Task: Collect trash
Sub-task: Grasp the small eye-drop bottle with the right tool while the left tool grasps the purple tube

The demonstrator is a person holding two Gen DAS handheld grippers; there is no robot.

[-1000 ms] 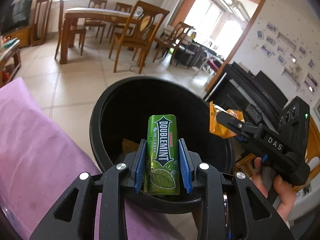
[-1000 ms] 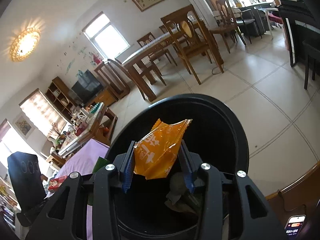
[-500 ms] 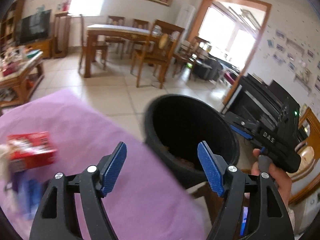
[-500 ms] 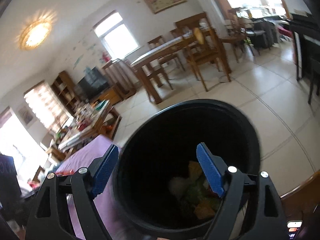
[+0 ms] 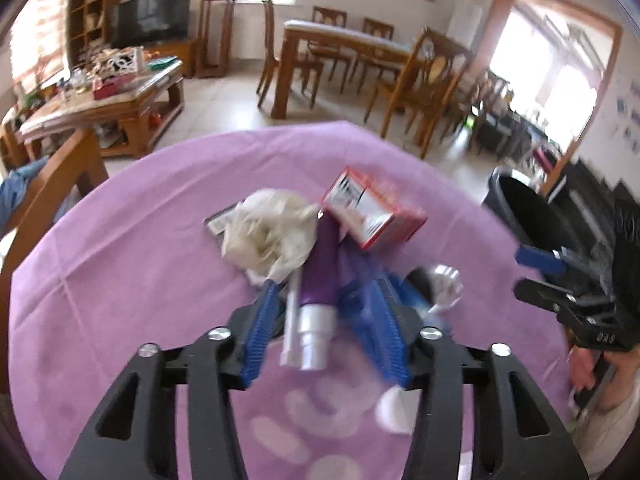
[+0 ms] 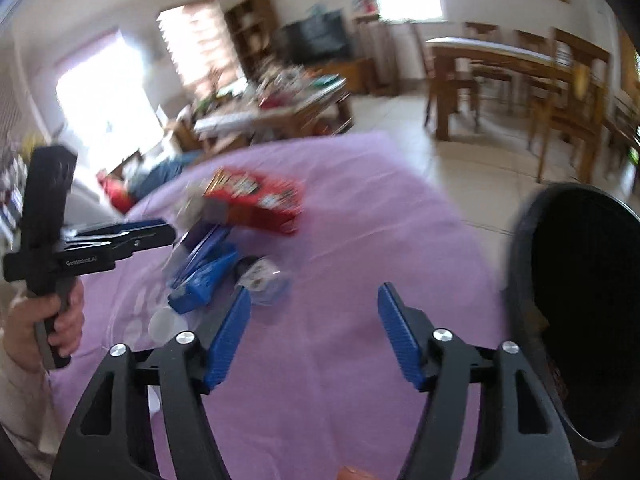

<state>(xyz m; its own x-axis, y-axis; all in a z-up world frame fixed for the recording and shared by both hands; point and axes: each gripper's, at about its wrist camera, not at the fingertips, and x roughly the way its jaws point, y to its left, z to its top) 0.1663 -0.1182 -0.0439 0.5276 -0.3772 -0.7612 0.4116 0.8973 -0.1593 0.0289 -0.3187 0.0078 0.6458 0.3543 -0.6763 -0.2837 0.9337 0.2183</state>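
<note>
One purple tube lay between the spread fingers of the left gripper, one red carton, one crumpled tissue, one black bin, right gripper gaped wide and empty, lettering blurred on the purple cloth.

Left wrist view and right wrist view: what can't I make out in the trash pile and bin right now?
- Red box: print unreadable, motion blur, both views.
- Purple tube: lying between the left claw pads; contact unclear, blurred.
- Blue packet: label smeared, right wrist view.
- Bin: inside dark, cut off by the frame edge.
- Crumpled paper hides whatever lies under it.
</note>
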